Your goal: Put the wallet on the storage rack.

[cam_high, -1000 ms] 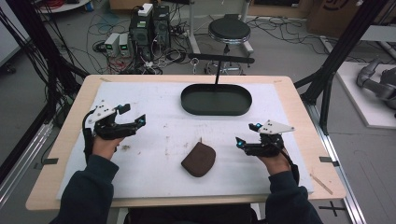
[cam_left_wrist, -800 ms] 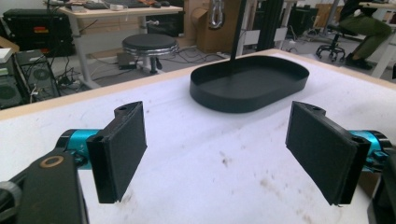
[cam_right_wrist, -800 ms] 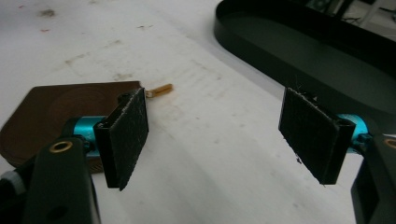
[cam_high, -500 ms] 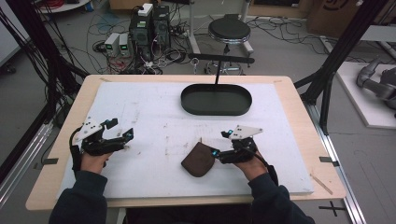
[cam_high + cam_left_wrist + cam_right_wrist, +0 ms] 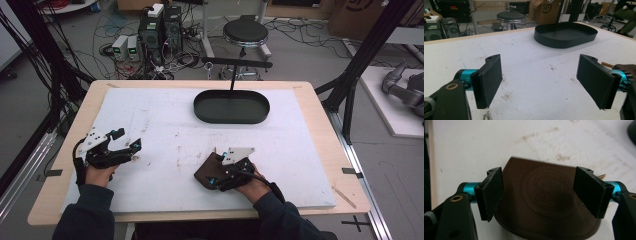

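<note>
A brown leather pouch (image 5: 202, 173) with an embossed round seal lies flat on the white table cover (image 5: 165, 125), near the front edge. My right gripper (image 5: 216, 172) hovers over it, open, its two jaws standing either side of the pouch (image 5: 544, 195) without touching it; in the right gripper view the gripper (image 5: 539, 173) looks down onto the seal. My left gripper (image 5: 134, 149) rests low at the front left, open with nothing between its jaws. In the left gripper view that gripper (image 5: 540, 60) faces bare table, and an edge of the pouch (image 5: 625, 67) shows at the right.
A black oval tray (image 5: 231, 114) stands empty at the back centre of the table, also ahead in the left gripper view as the tray (image 5: 565, 41). Behind the table are a round stool (image 5: 245, 32), computer boxes (image 5: 160, 22) and cables on the floor.
My right gripper has moved left and down from the right side onto the pouch. My left gripper has drawn back toward the front left edge. The pouch has stayed put.
</note>
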`<state>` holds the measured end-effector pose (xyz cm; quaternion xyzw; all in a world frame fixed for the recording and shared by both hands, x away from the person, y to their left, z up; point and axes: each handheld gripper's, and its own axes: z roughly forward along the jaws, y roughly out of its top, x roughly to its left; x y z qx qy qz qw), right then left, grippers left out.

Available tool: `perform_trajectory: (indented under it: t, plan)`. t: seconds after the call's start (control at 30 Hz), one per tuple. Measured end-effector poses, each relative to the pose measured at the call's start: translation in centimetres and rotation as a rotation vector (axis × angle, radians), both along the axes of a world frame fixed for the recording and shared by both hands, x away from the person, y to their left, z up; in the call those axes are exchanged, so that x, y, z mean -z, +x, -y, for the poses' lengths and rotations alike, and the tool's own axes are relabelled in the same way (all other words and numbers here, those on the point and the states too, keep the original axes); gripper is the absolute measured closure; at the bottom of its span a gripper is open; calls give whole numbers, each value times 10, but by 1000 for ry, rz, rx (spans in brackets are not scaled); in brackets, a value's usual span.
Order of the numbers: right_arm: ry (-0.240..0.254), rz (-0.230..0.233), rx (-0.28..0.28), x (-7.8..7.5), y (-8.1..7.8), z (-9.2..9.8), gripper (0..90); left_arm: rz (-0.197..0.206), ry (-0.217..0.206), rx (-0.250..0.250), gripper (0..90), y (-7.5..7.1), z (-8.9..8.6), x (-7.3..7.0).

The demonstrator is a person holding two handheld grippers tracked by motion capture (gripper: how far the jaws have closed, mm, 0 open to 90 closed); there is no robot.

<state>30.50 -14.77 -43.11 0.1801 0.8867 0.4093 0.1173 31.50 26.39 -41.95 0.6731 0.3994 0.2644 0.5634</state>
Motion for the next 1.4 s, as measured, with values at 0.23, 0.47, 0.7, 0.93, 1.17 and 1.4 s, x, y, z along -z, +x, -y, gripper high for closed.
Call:
perform_trajectory:
  t: [0.23, 0.47, 0.7, 0.93, 1.17, 1.4]
  plan:
    - [-25, 0, 2, 0, 4, 8, 241, -4, -6, -4, 210, 0, -1, 1]
    - [-58, 14, 59, -3, 10, 30, 247, -7, -2, 0, 211, 1, 0, 1]
    - [-72, 29, 176, -4, 22, 56, 251, -10, -4, -1, 212, 2, 0, 2]
    - [-59, 41, 261, -6, 29, 72, 257, -11, -4, -1, 212, 2, 0, 2]
    - [-28, 90, 33, -10, 12, 57, 256, -15, -5, -2, 212, 3, -1, 3]
    - [-84, 114, -66, -2, 6, 44, 215, -17, -11, -1, 212, 3, 0, 3]
